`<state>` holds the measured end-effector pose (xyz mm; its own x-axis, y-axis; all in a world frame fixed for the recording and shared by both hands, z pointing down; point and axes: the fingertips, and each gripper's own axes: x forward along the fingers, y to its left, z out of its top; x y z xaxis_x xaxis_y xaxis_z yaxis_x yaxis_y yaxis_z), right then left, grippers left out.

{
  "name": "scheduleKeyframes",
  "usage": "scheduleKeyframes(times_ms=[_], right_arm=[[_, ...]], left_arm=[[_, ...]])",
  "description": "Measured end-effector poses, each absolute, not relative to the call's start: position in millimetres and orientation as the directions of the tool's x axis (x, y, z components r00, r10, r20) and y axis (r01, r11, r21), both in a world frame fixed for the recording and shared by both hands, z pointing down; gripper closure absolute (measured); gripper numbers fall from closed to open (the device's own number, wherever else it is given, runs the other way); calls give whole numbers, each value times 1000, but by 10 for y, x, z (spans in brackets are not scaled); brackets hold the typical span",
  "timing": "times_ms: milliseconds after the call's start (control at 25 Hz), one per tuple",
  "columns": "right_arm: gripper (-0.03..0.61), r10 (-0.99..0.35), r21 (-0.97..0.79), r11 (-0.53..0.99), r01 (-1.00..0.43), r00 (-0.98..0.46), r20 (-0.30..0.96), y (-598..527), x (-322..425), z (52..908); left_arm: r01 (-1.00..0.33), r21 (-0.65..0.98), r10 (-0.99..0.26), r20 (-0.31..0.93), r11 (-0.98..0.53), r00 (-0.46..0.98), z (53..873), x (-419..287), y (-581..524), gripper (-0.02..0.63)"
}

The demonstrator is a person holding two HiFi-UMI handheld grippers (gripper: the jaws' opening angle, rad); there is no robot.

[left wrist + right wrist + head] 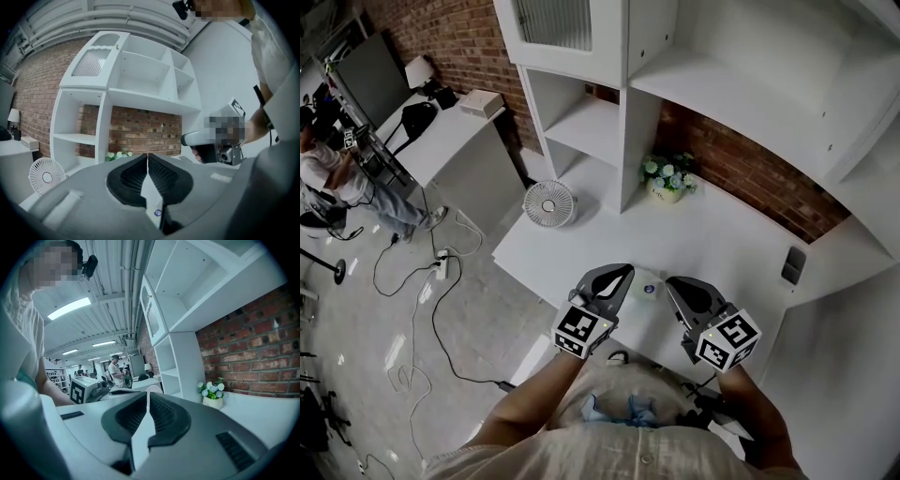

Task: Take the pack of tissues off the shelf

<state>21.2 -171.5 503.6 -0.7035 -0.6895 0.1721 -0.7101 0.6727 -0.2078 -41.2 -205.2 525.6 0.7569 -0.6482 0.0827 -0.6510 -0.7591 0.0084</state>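
We see one pack of tissues lying on the white bench, between the tips of our two tongs and just beside each. The left tongs and the right tongs both have their jaws together, with nothing in them. One fan and one flower pot stand farther back by the shelf unit. Bare bench spreads to the right, and its front edge runs near our arms.
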Motion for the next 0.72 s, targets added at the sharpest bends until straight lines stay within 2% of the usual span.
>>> scheduleKeyframes(times_ms=[720], right_arm=[[560,-680,-198,683,-703,-711,177,-1677,102,5011]], left_arm=[[-566,121,-569,20,-815,822,4918,-411,-1786,604]])
